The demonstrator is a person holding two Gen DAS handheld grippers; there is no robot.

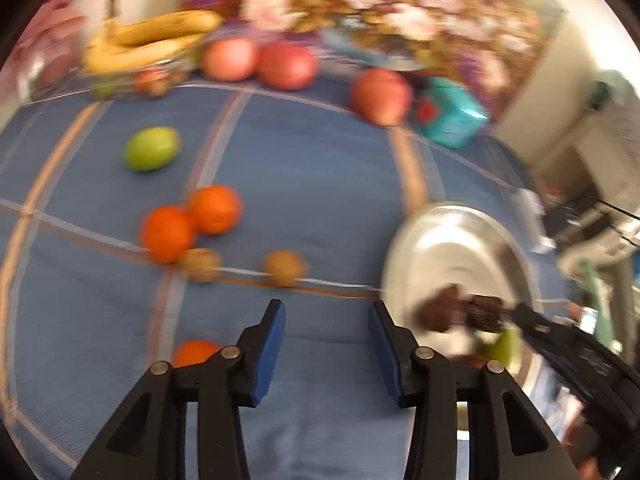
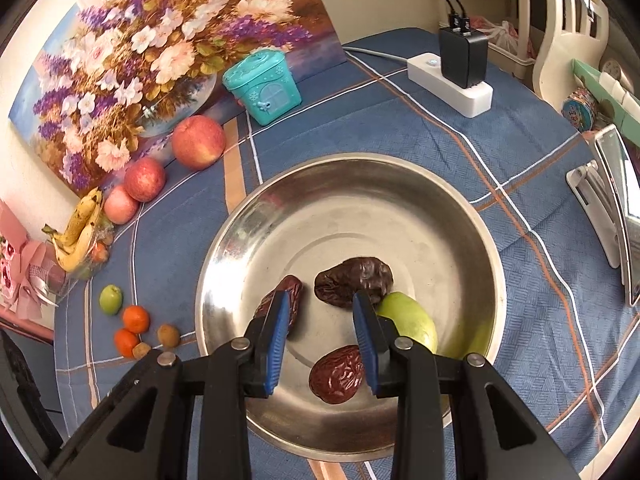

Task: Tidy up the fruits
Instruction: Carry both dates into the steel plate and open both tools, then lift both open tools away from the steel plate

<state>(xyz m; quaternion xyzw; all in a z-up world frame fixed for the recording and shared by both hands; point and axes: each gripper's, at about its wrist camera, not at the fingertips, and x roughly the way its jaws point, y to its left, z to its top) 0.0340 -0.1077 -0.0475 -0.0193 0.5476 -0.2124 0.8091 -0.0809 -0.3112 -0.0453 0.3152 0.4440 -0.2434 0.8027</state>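
Observation:
My right gripper (image 2: 320,300) is open and empty above a steel bowl (image 2: 460,216). The bowl holds three dark red dates (image 2: 352,280) and a green fruit (image 2: 408,320). My left gripper (image 1: 327,312) is open and empty above the blue cloth, left of the bowl (image 1: 452,240). Ahead of it lie two walnuts (image 1: 285,268), two oranges (image 1: 214,209) and a green fruit (image 1: 151,148); a third orange (image 1: 194,352) shows by its left finger. Three apples (image 1: 286,65) and bananas (image 1: 160,36) are at the back.
A flower painting (image 2: 152,52) leans at the back with a teal toy house (image 2: 264,84) before it. A white power strip with a black charger (image 2: 460,68) lies at the back right. A phone stand (image 2: 600,200) is at the right edge.

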